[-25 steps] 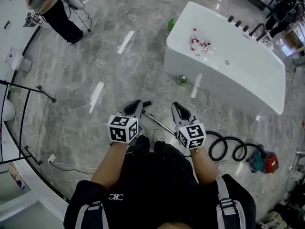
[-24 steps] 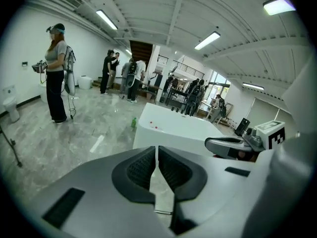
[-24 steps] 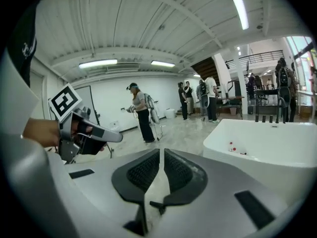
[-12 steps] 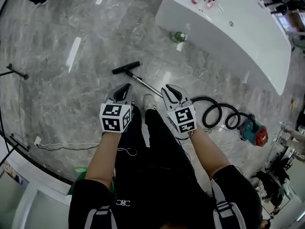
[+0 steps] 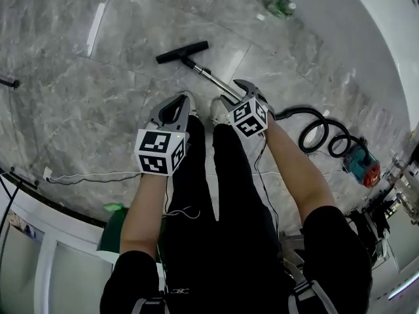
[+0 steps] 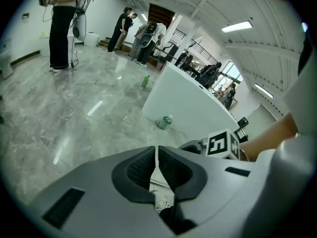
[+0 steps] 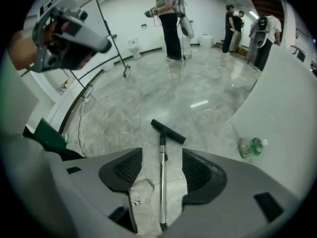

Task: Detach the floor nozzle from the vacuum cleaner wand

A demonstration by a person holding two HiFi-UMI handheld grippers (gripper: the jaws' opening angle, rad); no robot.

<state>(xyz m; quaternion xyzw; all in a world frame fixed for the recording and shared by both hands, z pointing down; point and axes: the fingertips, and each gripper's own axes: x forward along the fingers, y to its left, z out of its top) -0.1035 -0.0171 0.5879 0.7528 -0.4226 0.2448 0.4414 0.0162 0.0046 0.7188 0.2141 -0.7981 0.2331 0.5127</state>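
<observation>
The black floor nozzle (image 5: pixel 182 52) (image 7: pixel 168 131) lies on the grey marble floor, joined to the shiny metal wand (image 5: pixel 213 78) (image 7: pixel 162 177), which runs back toward my feet. My right gripper (image 5: pixel 237 91) (image 7: pixel 162 170) hangs low over the wand's near end. Its jaws have just been opening and now stand wide, with the wand showing in the gap and neither pad touching it. My left gripper (image 5: pixel 179 101) (image 6: pixel 157 165) is shut on nothing, just left of the wand beside my leg.
A black coiled hose (image 5: pixel 321 133) leads right to the teal and red vacuum body (image 5: pixel 363 169). A green bottle (image 5: pixel 280 6) (image 7: pixel 250 147) (image 6: pixel 164 122) lies by the white bathtub (image 5: pixel 393 25) (image 6: pixel 193 108). A white cable (image 5: pixel 85 177) trails at left. People stand far off.
Both grippers have dropped toward the floor and the view has tilted down with them. The right jaws went from shut to wide open. Nozzle and wand lie as before.
</observation>
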